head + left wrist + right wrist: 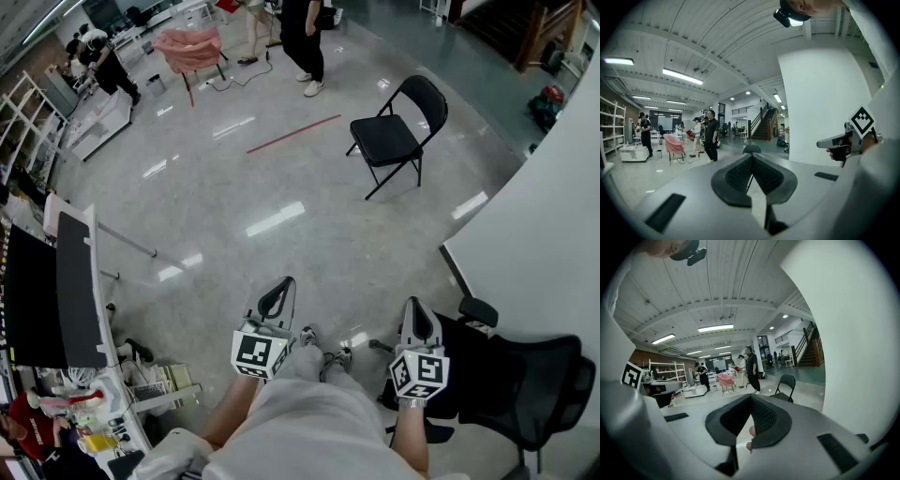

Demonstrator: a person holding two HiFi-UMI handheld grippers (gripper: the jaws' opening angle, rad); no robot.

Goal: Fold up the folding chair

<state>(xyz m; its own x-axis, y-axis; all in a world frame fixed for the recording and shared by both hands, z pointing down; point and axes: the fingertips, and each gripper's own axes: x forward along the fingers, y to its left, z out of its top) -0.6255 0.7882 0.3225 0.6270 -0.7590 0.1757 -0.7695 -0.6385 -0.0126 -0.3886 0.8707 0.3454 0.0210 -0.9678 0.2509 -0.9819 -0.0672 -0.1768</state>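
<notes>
The black folding chair [398, 136] stands unfolded on the shiny floor, well ahead of me and to the right. Both grippers are held out low in front of my body, far from it. My left gripper [278, 298] is shut with nothing between its jaws. My right gripper [415, 317] is likewise shut and empty. In the left gripper view only the top of the chair [751, 149] shows above the closed left gripper [752, 157]. In the right gripper view the whole chair [786, 386] stands beyond the closed right gripper [751, 399], to the right.
A black office chair [525, 384] sits close at my right, beside a white wall [553, 216]. A desk with a dark monitor [75, 281] runs along my left. Far off stand a pink-draped chair [190, 47] and people [305, 37]. A red line [293, 133] marks the floor.
</notes>
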